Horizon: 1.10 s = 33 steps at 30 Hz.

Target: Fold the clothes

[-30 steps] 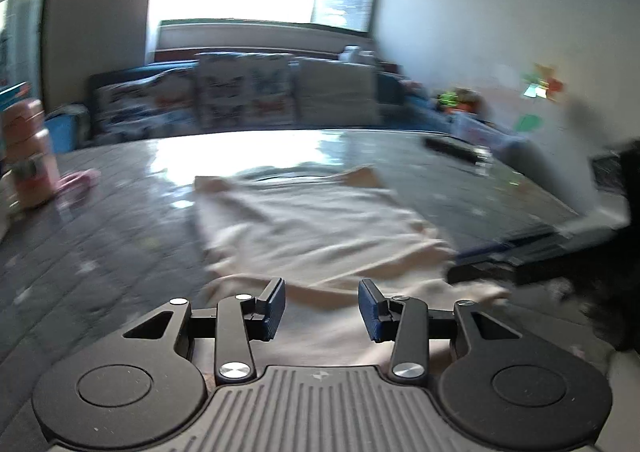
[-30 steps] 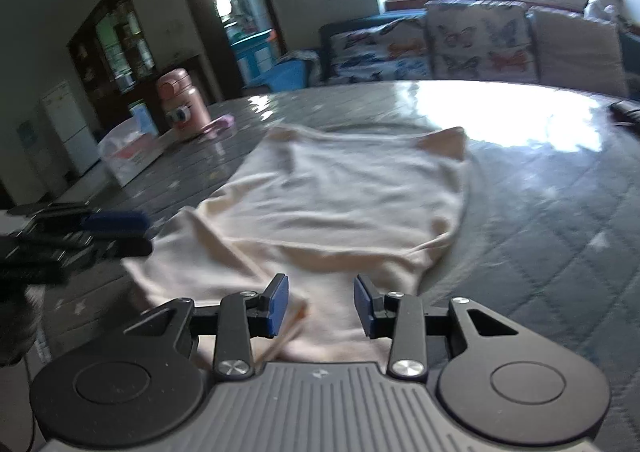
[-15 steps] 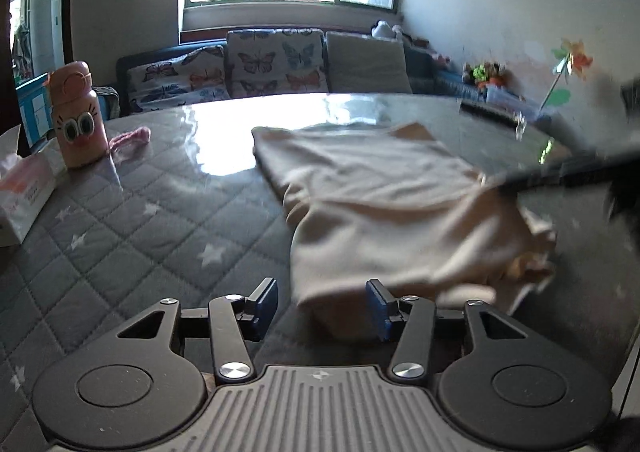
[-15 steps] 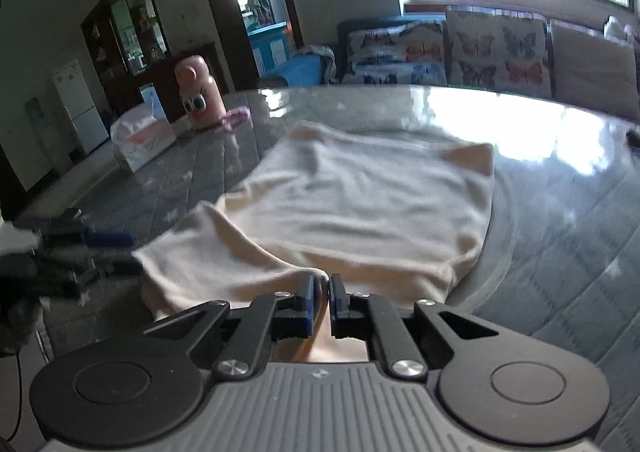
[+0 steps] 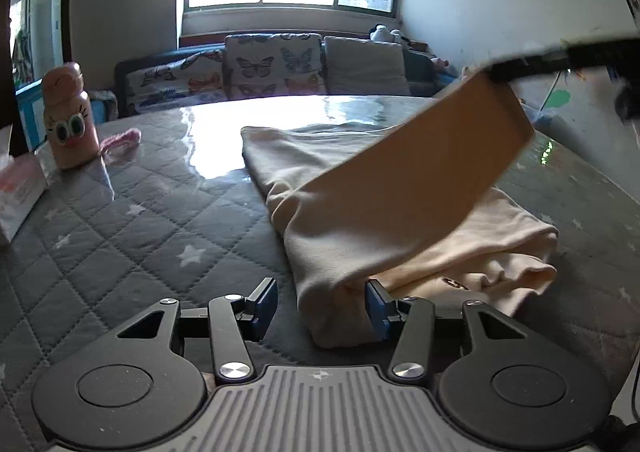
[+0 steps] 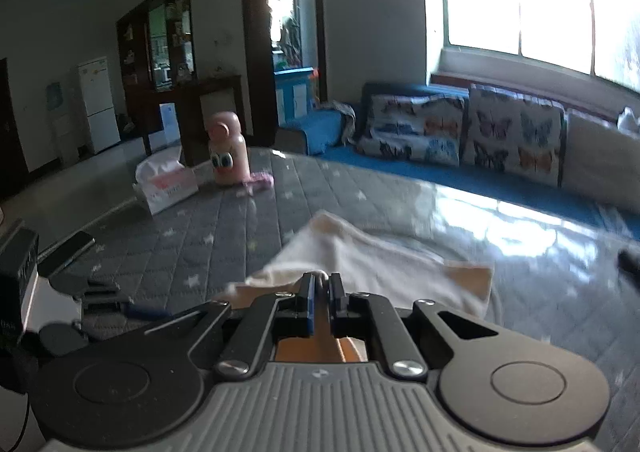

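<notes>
My right gripper (image 6: 320,294) is pinched nearly closed on a fold of the shirt (image 5: 380,212), the cloth squeezed between the blue pads and running back under the jaws. In the left view that same gripper (image 5: 560,56) shows as a dark bar up and to the right of my left jaws, with the shirt hanging from it in a taut band that slopes down toward them. My left gripper (image 5: 320,308) stands wide open and holds nothing; the near end of the shirt lies between its fingers, pressed up against the right one and clear of the left one.

The rest of the shirt lies on the table (image 5: 140,232) ahead of the left jaws and a little to their right, one long edge already doubled over and a bunched heap off to the right.

I judge the fold to be partway done: one side is lifted and in mid-carry, not yet laid down. Left to do, as far as I can tell, are setting this flap flat, smoothing the bunched part, and folding across the length. Whether the far end is neat I cannot tell.
</notes>
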### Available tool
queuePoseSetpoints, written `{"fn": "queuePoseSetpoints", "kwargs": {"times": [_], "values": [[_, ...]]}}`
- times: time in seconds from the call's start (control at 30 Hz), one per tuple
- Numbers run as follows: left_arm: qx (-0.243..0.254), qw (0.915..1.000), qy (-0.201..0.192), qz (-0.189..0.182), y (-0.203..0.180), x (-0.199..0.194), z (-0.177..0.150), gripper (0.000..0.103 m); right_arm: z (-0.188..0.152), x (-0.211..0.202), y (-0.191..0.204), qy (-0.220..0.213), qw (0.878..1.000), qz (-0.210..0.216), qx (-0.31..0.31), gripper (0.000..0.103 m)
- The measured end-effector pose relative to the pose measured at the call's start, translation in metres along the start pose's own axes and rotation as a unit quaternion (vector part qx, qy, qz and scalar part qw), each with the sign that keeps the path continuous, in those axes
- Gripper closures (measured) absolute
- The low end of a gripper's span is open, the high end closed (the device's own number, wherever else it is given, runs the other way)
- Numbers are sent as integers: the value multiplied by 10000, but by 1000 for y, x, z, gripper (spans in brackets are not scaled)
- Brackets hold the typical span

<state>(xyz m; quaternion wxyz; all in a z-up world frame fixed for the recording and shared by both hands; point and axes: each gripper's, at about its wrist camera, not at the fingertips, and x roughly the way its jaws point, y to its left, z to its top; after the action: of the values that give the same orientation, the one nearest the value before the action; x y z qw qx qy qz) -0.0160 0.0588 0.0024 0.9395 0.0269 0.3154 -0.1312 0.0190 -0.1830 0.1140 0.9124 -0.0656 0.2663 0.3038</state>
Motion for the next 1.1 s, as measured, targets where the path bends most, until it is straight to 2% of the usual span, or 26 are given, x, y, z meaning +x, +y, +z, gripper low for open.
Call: {"fn": "queuePoseSetpoints", "kwargs": {"times": [0.07, 0.13, 0.23, 0.3, 0.4, 0.7, 0.8, 0.93, 1.1], "values": [[17, 9999, -10, 123, -1, 1, 0, 52, 6, 0, 4, -59, 9999, 3, -113, 97], [-58, 9998, -2, 203, 1, 3, 1, 59, 11, -1, 7, -105, 9997, 4, -197, 98], [-162, 9994, 16, 308, 8, 2, 1, 71, 14, -5, 6, -163, 9996, -48, -221, 98], [-115, 9995, -9, 295, 10, -2, 0, 89, 13, -7, 3, -166, 9996, -102, -182, 98], [-64, 9995, -10, 293, 11, -5, -3, 98, 2, -3, -7, -18, 9997, -228, -49, 98], [169, 9997, 167, -46, 4, -12, -9, 99, -64, 46, -45, 882, 9920, -630, 654, 96], [246, 9993, 175, -224, 6, -20, -5, 97, -76, 43, -53, 935, 9901, -618, 848, 93], [362, 9991, 7, -200, 7, -26, 13, 97, -79, 34, -56, 878, 9910, -443, 908, 90], [292, 9993, -86, -198, 3, -1, 40, 97, -80, 44, -55, 884, 9903, -423, 988, 90]]}}
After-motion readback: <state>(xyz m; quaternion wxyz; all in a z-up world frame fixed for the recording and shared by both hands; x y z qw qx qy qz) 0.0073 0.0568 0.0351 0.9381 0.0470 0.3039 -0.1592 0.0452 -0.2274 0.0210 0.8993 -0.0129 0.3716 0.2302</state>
